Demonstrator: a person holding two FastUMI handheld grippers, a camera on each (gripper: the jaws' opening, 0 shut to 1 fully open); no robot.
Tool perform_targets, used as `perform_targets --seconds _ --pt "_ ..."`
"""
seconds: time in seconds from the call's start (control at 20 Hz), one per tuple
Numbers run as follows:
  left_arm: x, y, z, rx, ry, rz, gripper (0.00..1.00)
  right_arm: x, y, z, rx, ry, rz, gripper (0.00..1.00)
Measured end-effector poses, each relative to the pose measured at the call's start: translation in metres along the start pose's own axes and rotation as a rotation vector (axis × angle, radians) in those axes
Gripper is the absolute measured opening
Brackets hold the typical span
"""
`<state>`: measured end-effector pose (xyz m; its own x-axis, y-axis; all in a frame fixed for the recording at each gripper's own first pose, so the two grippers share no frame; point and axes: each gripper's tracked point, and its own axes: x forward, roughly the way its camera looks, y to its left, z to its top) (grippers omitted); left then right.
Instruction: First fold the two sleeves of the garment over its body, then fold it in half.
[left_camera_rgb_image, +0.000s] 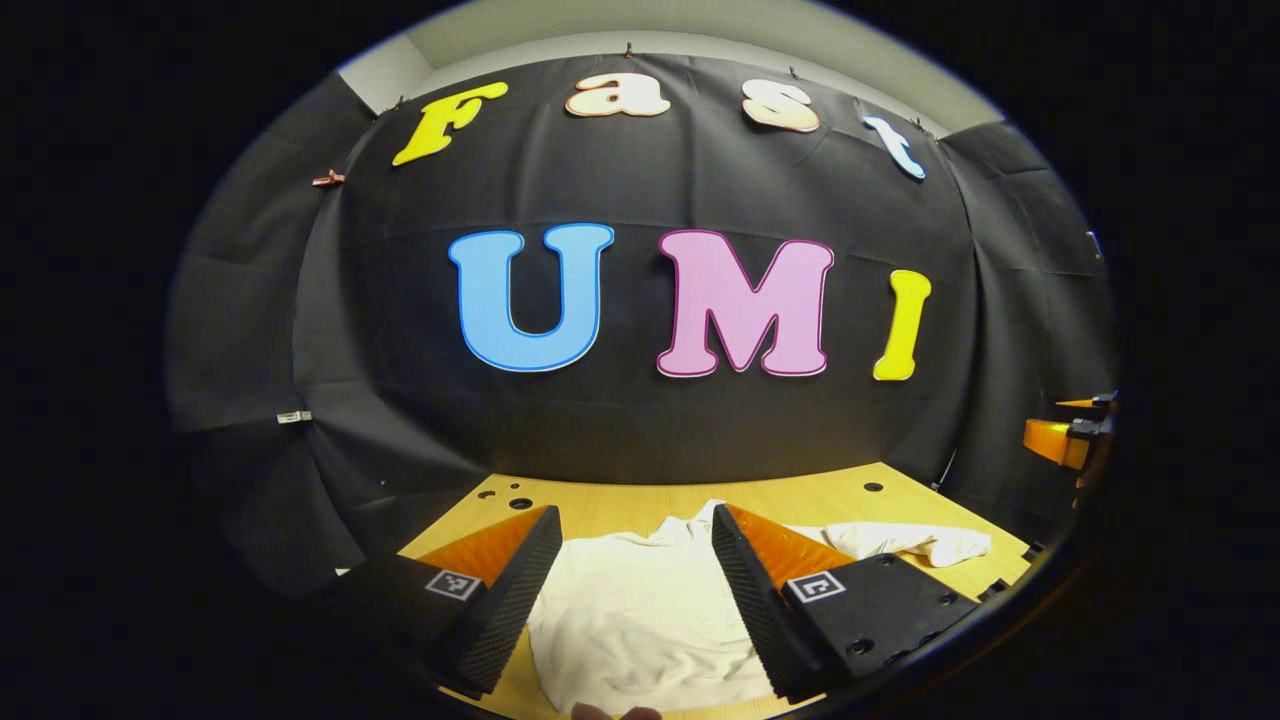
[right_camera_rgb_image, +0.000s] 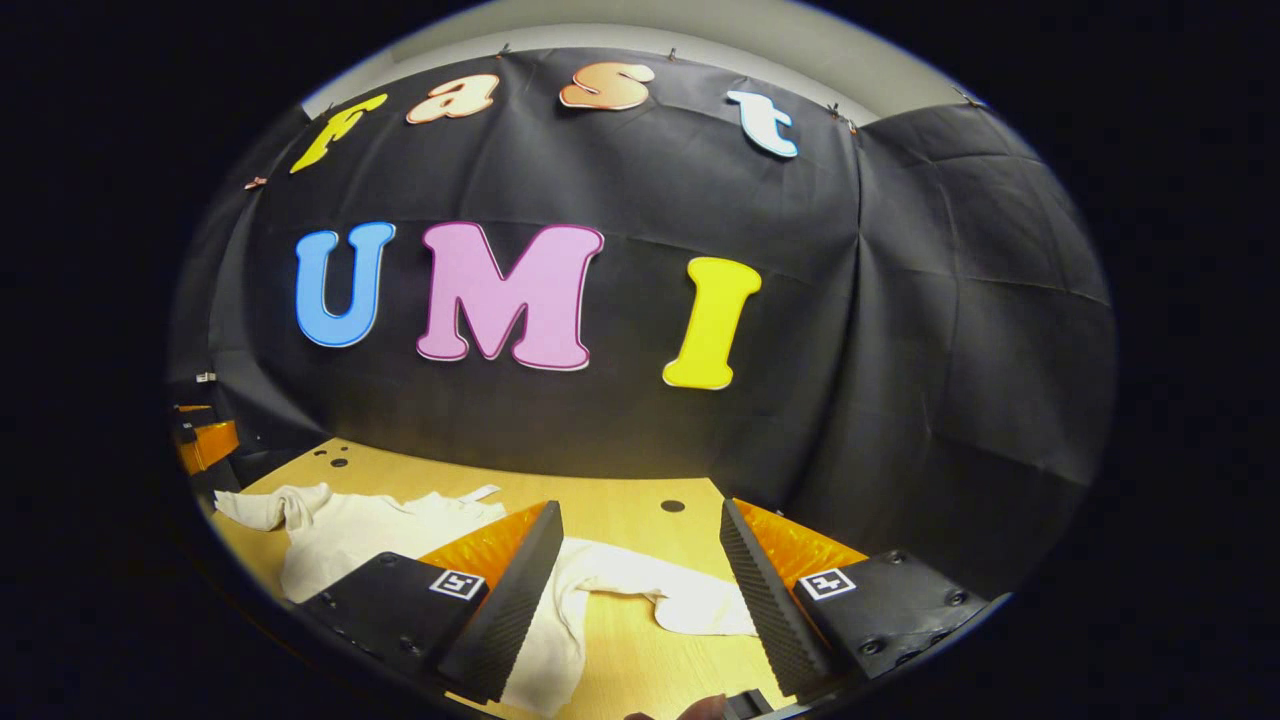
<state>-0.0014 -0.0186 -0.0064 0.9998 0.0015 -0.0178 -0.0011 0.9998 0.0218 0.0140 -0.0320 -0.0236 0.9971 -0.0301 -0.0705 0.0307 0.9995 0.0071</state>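
A cream-white garment lies spread on the wooden table. In the left gripper view its body fills the gap between my open left gripper, and one sleeve stretches to the right. In the right gripper view the same garment lies at the left, with one sleeve running across the gap of my open right gripper and a bunched sleeve at the far left. Both grippers hover above the cloth and hold nothing.
The table has small round holes near its far edge. Black cloth walls close the booth behind and to the sides. The other gripper shows at the right edge of the left gripper view, and at the left edge of the right gripper view.
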Motion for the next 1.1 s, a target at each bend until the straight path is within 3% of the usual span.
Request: perform_targets --seconds 0.55,1.1 --pt "-0.002 -0.018 -0.016 0.028 0.041 0.038 0.95 0.055 -0.106 -0.123 0.012 0.263 -0.135 0.98" --pt "-0.007 -0.055 -0.026 0.051 0.09 0.119 0.95 0.11 -0.156 -0.265 0.121 0.59 -0.141 0.98"
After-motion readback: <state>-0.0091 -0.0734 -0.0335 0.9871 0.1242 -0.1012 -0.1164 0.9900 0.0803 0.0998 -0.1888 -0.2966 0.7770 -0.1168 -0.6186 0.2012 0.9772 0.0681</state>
